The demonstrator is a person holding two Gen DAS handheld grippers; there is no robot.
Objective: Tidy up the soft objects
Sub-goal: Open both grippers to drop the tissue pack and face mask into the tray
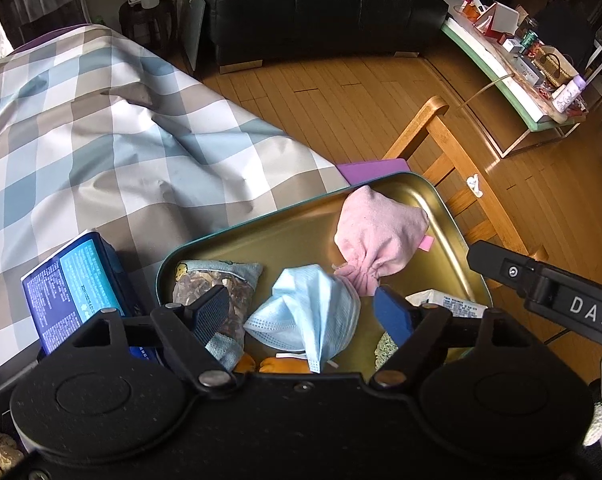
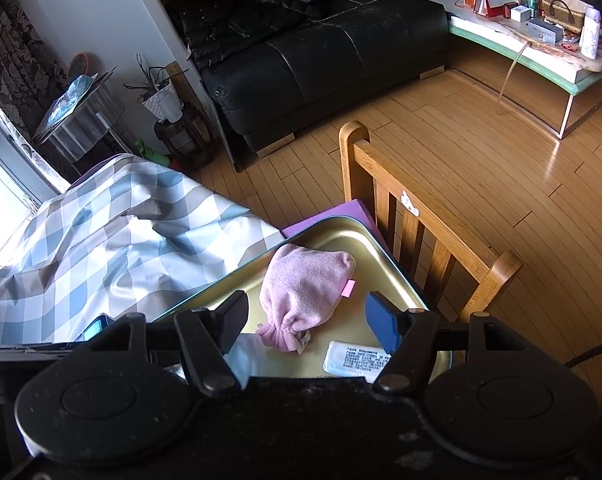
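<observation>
Left claw (image 1: 303,314) open, blue face mask (image 1: 309,312) between its fingers, in gold tray (image 1: 447,210). Right claw (image 2: 307,320) open above pink pouch (image 2: 303,292), not touching.

floor: wood (image 2: 481,184) | sofa (image 2: 321,52): black leather | chair (image 2: 421,216): wooden (sunlit)
</observation>
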